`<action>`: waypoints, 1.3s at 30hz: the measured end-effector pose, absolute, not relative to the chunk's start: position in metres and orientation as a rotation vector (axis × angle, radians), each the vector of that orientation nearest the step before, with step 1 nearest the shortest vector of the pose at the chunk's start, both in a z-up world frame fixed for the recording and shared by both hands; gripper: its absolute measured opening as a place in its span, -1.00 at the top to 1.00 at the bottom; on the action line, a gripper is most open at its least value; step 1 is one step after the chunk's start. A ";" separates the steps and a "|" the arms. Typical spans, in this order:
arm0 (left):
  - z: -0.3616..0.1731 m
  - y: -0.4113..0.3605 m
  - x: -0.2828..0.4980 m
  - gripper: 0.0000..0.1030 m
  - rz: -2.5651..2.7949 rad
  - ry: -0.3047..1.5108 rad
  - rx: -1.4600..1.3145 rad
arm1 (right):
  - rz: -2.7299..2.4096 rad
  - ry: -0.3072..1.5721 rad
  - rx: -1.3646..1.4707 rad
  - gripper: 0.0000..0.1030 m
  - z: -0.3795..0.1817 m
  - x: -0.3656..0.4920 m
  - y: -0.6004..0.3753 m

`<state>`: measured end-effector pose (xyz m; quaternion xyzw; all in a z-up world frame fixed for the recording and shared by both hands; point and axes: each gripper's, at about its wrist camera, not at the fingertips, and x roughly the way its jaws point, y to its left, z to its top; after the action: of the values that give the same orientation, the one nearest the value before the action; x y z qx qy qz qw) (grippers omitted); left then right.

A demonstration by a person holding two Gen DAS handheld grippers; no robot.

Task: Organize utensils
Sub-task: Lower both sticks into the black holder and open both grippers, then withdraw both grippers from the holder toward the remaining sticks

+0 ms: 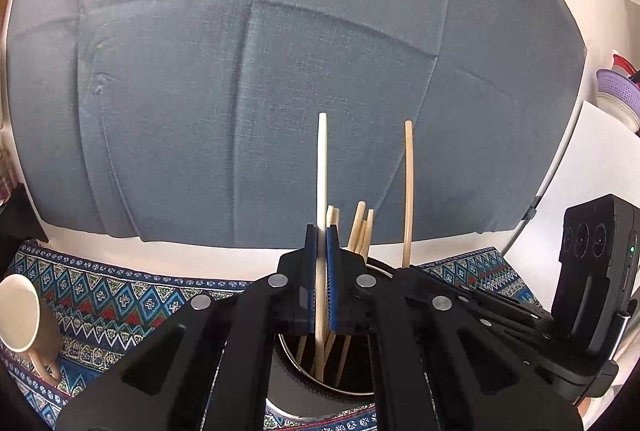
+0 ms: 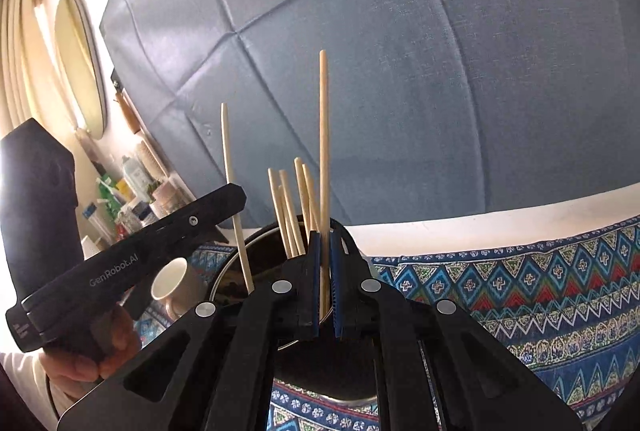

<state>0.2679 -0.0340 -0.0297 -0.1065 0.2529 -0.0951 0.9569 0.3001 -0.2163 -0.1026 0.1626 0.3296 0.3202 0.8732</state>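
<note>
Since each gripper, left (image 1: 321, 271) and right (image 2: 325, 271), was clamped on one pale wooden chopstick (image 1: 322, 167) upright, you could feed both straight into the round metal holder (image 1: 288, 383).

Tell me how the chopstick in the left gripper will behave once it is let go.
The chopstick looks thin, stiff and light. Released upright, it would probably drop into the metal holder and lean against the other chopsticks.

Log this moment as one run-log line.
left gripper: shut on chopstick | right gripper: shut on second chopstick | both over holder
</note>
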 end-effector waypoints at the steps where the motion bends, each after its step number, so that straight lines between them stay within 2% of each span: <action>1: -0.032 -0.036 0.266 0.91 -0.190 0.519 -0.214 | 0.670 0.691 0.334 0.90 -0.103 0.298 -0.216; 4: -0.033 -0.035 0.260 0.89 -0.171 0.517 -0.217 | 0.662 0.693 0.312 0.85 -0.101 0.293 -0.215; 6: -0.033 -0.035 0.258 0.80 -0.164 0.524 -0.217 | 0.650 0.688 0.303 0.84 -0.098 0.289 -0.217; 7: -0.033 -0.034 0.257 0.65 -0.161 0.531 -0.221 | 0.647 0.686 0.304 0.83 -0.097 0.288 -0.218; 8: -0.032 -0.032 0.255 0.41 -0.151 0.529 -0.226 | 0.644 0.688 0.307 0.83 -0.095 0.287 -0.219; 10: -0.029 -0.028 0.250 0.21 -0.132 0.517 -0.245 | 0.641 0.685 0.316 0.83 -0.092 0.285 -0.224; 12: -0.025 -0.022 0.246 0.09 -0.118 0.511 -0.266 | 0.632 0.680 0.316 0.82 -0.088 0.283 -0.227; 13: -0.024 -0.021 0.245 -0.06 -0.102 0.511 -0.267 | 0.631 0.680 0.321 0.78 -0.086 0.282 -0.230; 15: -0.022 -0.017 0.242 -0.08 -0.088 0.512 -0.270 | 0.625 0.676 0.338 0.65 -0.084 0.280 -0.236; 18: -0.021 -0.013 0.237 -0.25 -0.065 0.526 -0.271 | 0.610 0.666 0.352 0.40 -0.079 0.275 -0.243; 20: -0.021 -0.009 0.231 -0.40 -0.048 0.529 -0.275 | 0.601 0.665 0.349 0.15 -0.077 0.271 -0.245; 24: -0.020 -0.004 0.221 -0.54 -0.030 0.547 -0.274 | 0.591 0.678 0.360 -0.14 -0.074 0.263 -0.250; 29: -0.024 0.000 0.207 -0.83 -0.010 0.595 -0.265 | 0.554 0.721 0.395 -0.58 -0.077 0.255 -0.258; 33: -0.032 0.002 0.199 -0.89 0.019 0.663 -0.244 | 0.528 0.759 0.383 -0.70 -0.080 0.247 -0.262; 39: -0.058 0.010 0.186 -0.89 0.064 0.793 -0.273 | 0.454 0.854 0.341 -0.72 -0.090 0.236 -0.264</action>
<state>0.1860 0.0096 -0.0583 -0.1327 0.3850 0.0312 0.9128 0.2365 -0.2637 -0.0900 0.1632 0.4083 0.2172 0.8715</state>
